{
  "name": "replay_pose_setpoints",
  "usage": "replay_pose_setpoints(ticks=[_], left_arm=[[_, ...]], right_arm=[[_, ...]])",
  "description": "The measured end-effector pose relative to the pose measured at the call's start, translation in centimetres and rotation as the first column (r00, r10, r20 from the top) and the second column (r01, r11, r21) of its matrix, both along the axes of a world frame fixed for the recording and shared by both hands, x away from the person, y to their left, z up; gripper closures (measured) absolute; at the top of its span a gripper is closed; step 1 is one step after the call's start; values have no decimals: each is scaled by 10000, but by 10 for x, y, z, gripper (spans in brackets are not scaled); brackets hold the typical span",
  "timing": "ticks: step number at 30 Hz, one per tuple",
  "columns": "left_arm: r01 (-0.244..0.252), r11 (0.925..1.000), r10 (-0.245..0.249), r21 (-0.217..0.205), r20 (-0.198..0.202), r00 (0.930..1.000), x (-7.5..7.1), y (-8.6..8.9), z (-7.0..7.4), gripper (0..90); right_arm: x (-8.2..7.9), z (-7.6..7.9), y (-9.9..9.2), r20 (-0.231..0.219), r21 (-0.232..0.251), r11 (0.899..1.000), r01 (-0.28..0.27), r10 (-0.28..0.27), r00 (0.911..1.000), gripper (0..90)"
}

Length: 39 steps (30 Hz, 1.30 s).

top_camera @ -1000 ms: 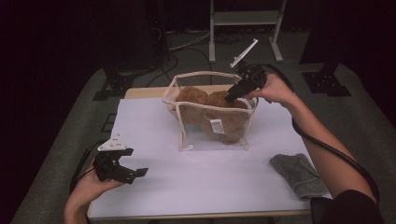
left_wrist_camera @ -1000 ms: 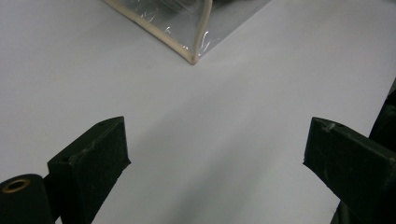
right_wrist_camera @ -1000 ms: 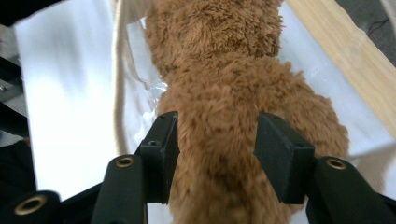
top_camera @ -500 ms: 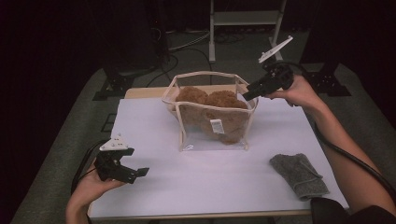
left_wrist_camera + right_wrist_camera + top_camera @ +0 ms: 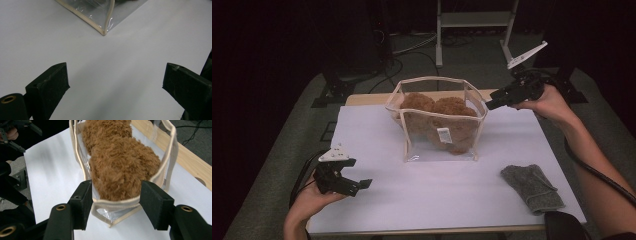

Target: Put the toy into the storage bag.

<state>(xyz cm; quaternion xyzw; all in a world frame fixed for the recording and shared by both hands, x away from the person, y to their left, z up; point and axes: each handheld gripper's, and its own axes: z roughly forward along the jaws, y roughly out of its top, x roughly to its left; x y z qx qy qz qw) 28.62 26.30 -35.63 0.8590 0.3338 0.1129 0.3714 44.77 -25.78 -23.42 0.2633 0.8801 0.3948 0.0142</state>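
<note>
Pulled back from the clear bag [image 5: 439, 120], my right gripper [image 5: 490, 104] now hangs just off its right end, jaws freshly spread and grasping nothing. Its own camera frames the bag's near rim between the pads, the brown plush toy [image 5: 120, 160] inside. My left gripper [image 5: 362, 184] rests released, well apart, on the white table [image 5: 437, 200].

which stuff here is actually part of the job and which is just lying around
In the job:
- clear bag with cream trim, standing open on the white table
- brown plush toy inside it
- right gripper, jaws just opening, nothing held, at the bag's right end

Lying about:
- grey cloth near the table's right front
- left gripper, open, idle over the table's left front
</note>
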Motion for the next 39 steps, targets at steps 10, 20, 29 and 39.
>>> replay_pose_setpoints(ticks=[10,20,29,39], left_arm=[[53,10000,-53,37,-54,10000,3,-2,-1,54],[78,10000,-78,1,29,10000,3,-3,0,54],[157,9998,-157,92,-53,9999,4,-7,-1,54],[179,9998,-179,51,-37,9998,3,-8,0,54]], right_arm=[[-11,-7,-19,-85,229,9992,317,-315,9995,411],[-23,-18,-34,-224,418,9977,536,-527,9984,398],[-31,-35,-45,-462,565,9957,728,-702,9965,388],[-37,-53,-52,-739,660,9940,868,-819,9939,375]])
